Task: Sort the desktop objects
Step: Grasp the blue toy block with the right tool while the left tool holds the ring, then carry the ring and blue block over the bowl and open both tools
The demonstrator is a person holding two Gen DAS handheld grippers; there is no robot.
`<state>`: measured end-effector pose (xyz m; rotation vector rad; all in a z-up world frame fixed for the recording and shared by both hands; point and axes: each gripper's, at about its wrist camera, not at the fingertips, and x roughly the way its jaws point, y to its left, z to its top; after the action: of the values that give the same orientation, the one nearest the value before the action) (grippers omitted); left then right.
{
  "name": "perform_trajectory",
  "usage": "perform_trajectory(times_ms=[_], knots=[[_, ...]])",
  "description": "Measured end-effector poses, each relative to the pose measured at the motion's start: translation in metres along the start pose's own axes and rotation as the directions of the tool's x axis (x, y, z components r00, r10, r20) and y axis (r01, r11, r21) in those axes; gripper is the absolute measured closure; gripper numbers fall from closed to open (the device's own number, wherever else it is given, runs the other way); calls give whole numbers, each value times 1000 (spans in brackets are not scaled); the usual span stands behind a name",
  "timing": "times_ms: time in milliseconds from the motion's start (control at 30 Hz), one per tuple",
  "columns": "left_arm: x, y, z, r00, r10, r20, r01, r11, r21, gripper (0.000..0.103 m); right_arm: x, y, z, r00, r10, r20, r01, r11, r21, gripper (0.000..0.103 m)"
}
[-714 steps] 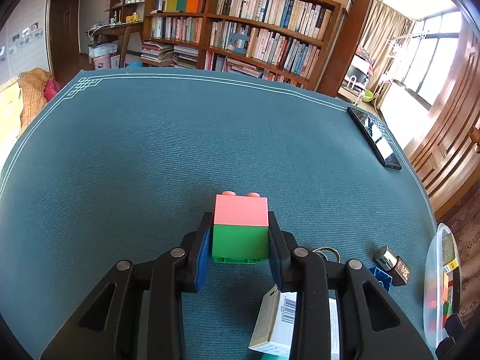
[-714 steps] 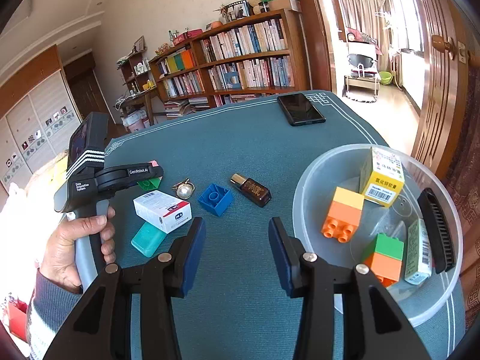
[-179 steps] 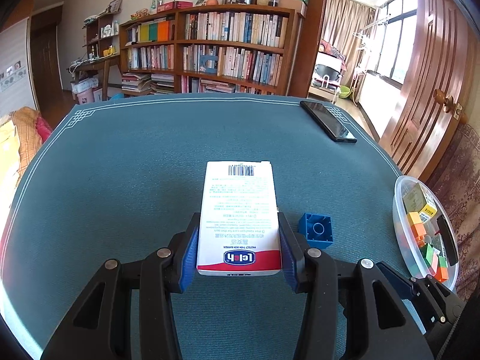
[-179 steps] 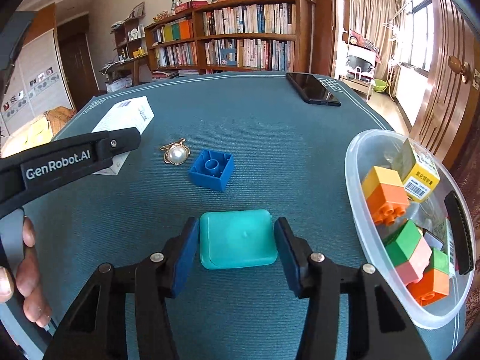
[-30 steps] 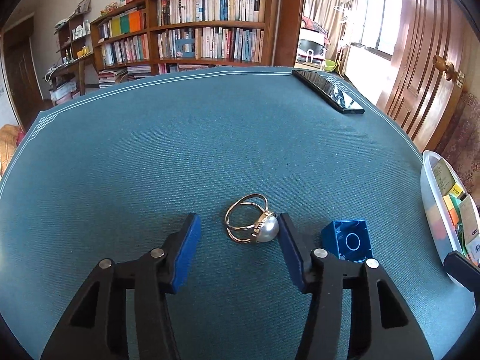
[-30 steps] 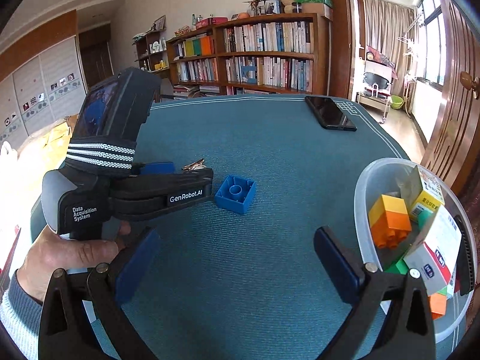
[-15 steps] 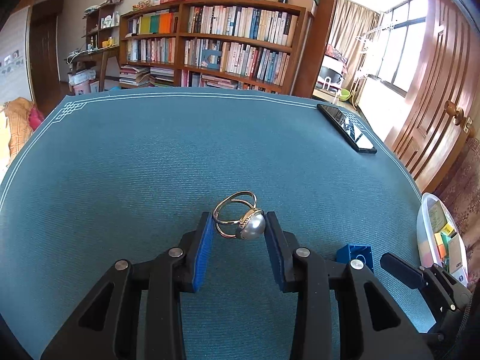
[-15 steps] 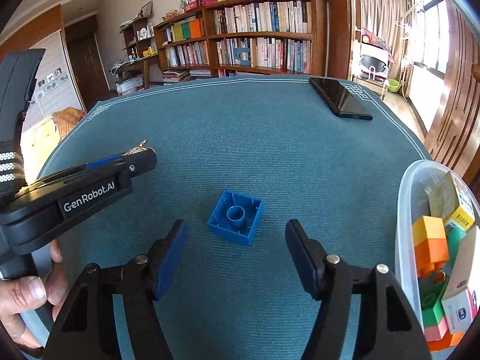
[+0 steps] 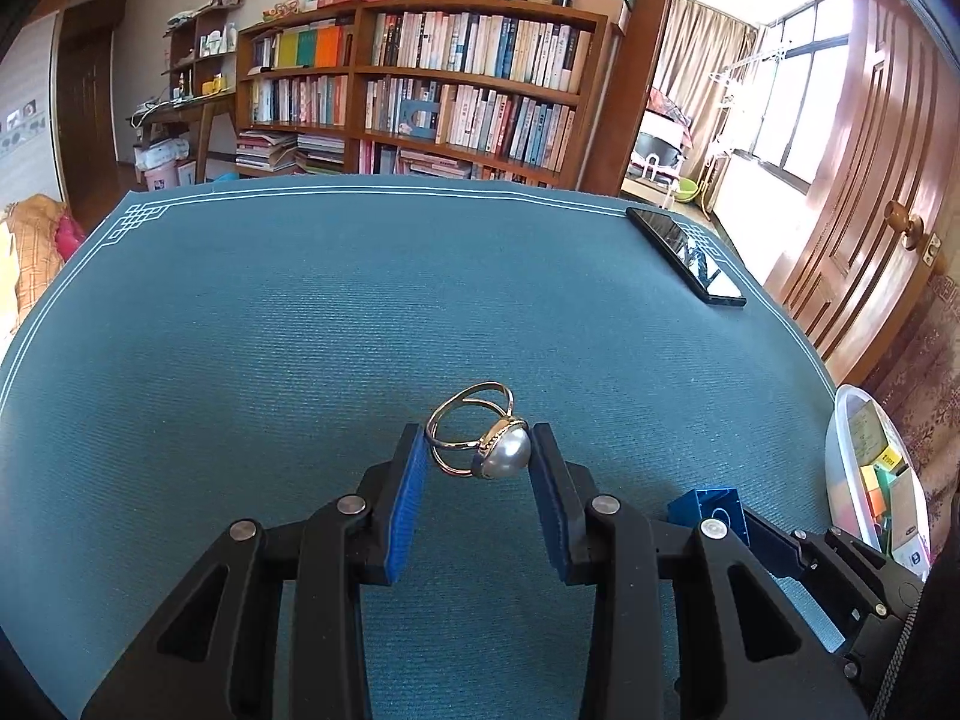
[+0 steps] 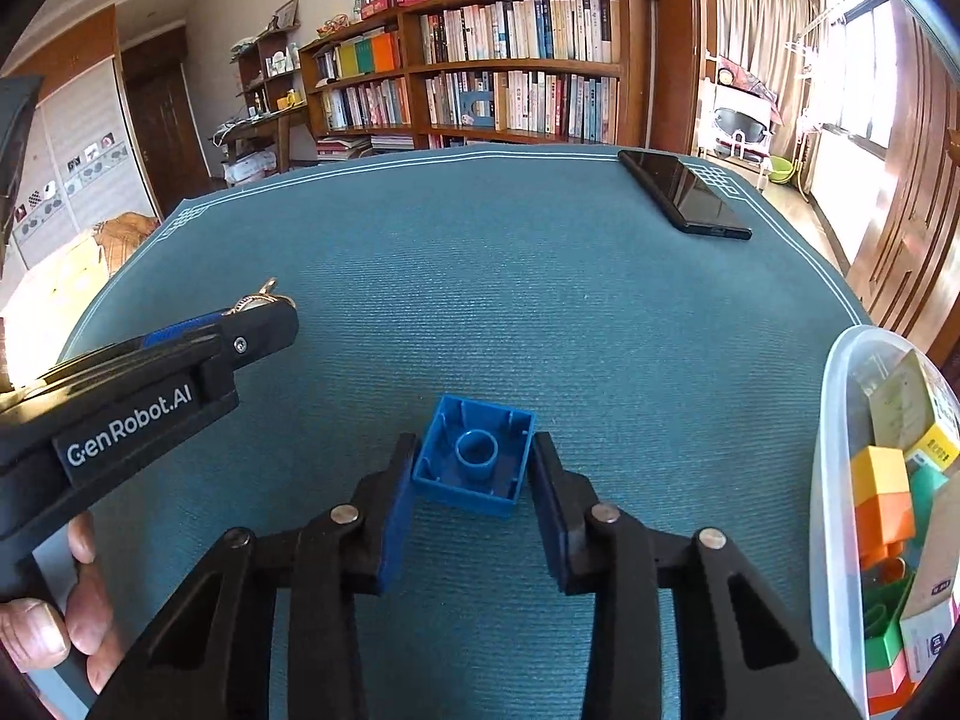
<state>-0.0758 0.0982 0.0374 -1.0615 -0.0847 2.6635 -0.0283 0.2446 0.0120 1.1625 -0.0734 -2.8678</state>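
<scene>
Pearl ring (image 9: 480, 441): pinched between the blue pads of the left gripper (image 9: 478, 455), raised off the teal table cloth (image 9: 300, 330).
Ring orientation: band loops to the left and far side, pearl to the right against the right pad; long axis runs crosswise between the pads, pearl face turned down and toward the camera.
Left gripper state: closed on the ring, both pads touching it.
Blue brick (image 10: 474, 463): between the pads of the right gripper (image 10: 473, 468), hollow underside with its round tube facing up and toward the camera; square outline, slightly rotated so one corner points to the far left.
Right gripper state: closed on the brick, pads pressing its left and right walls; whether lifted or resting on the cloth, hard to tell.
Clear plastic bowl (image 10: 831, 480): at the right table edge, holding orange, green and pink bricks and small cartons.
Black phone (image 10: 684, 199): flat near the far right corner, long axis running away from the camera.
Bookshelf (image 9: 420, 90): beyond the table.
</scene>
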Motion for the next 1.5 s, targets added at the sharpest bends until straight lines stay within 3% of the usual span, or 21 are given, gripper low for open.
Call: perform_trajectory(times_ms=[133, 367, 700, 1067, 1500], knots=[[-4, -7, -1, 1000, -30, 8, 30, 1000, 7, 65, -19, 3, 2, 997, -28, 67, 30, 999, -23, 63], [-11, -16, 0, 997, -68, 20, 68, 997, 20, 65, -55, -14, 1, 988, -58, 142, 54, 998, 35, 63], [-20, -50, -3, 992, -126, 23, 123, 987, 101, 65, -112, -68, -11, 958, -183, 223, 155, 978, 139, 63], [-32, -92, -15, 981, -193, 9, 188, 962, 197, 65, -145, -146, -37, 932, -316, 175, 255, 919, 302, 63], [-50, -135, -28, 961, -276, -12, 267, 919, 289, 65, -149, -167, -61, 937, -323, 134, 268, 910, 317, 63]])
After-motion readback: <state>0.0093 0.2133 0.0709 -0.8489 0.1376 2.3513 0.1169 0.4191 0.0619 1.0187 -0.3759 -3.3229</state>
